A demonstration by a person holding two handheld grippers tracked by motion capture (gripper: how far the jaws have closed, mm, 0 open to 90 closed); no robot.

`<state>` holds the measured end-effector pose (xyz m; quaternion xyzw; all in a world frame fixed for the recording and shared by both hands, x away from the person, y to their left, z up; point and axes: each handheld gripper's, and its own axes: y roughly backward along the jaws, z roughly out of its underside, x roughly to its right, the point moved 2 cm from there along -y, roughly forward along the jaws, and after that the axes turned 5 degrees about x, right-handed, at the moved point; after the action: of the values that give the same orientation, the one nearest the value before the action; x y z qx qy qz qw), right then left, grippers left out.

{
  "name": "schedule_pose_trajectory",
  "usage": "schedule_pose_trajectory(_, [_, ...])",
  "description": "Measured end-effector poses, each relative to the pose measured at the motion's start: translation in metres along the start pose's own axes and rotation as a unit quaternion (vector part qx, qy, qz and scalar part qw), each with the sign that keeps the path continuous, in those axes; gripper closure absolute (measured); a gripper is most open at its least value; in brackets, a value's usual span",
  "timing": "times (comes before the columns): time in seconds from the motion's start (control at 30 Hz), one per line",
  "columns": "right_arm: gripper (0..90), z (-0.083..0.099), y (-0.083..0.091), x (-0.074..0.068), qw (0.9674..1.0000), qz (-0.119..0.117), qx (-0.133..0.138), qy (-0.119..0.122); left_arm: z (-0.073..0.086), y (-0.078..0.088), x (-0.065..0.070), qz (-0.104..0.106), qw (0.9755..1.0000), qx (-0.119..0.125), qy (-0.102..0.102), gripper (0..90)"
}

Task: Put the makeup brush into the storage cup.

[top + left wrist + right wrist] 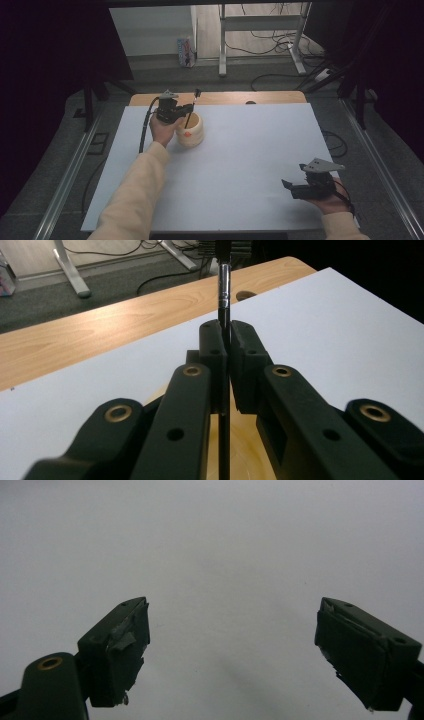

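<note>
My left gripper (189,108) hovers over a cream round pot (194,134) at the far left of the white sheet (250,155). It is shut on a thin black brush (196,98), which stands nearly upright with its lower end inside the pot. In the left gripper view the pads (214,352) clamp the brush handle, and its silver ferrule (223,285) rises above my left gripper (226,342); the pot rim (250,452) lies below. My right gripper (294,178) rests open near the front right, and between the wide-apart jaws of my right gripper (232,645) lies bare white sheet.
The white sheet covers a wooden table whose far edge (225,97) stays bare. Beyond it stand a desk frame (260,35) and floor cables (280,40). Metal rails (65,185) run along both sides. An orange mark (187,134) shows on the pot.
</note>
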<state>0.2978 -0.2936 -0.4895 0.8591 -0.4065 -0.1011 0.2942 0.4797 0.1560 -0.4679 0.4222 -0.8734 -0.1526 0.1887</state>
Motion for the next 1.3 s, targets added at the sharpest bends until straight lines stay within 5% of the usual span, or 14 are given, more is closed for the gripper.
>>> schedule_pose_trajectory(0.77, [14.6, -0.001, -0.001, -0.002, 1.0, 0.0, -0.002, 0.003, 0.017, 0.01, -0.002, -0.011, 0.9999, 0.0, -0.004, 83.0])
schedule_pose_trajectory(1.07, [14.6, -0.001, -0.001, -0.002, 1.0, 0.0, -0.003, 0.003, 0.016, 0.014, -0.004, -0.042, 0.9991, -0.003, 0.003, 37.1])
schedule_pose_trajectory(1.3, [14.6, -0.001, -0.001, -0.002, 1.0, -0.001, -0.003, 0.004, 0.015, 0.018, -0.003, -0.034, 0.9994, -0.009, 0.004, 24.9])
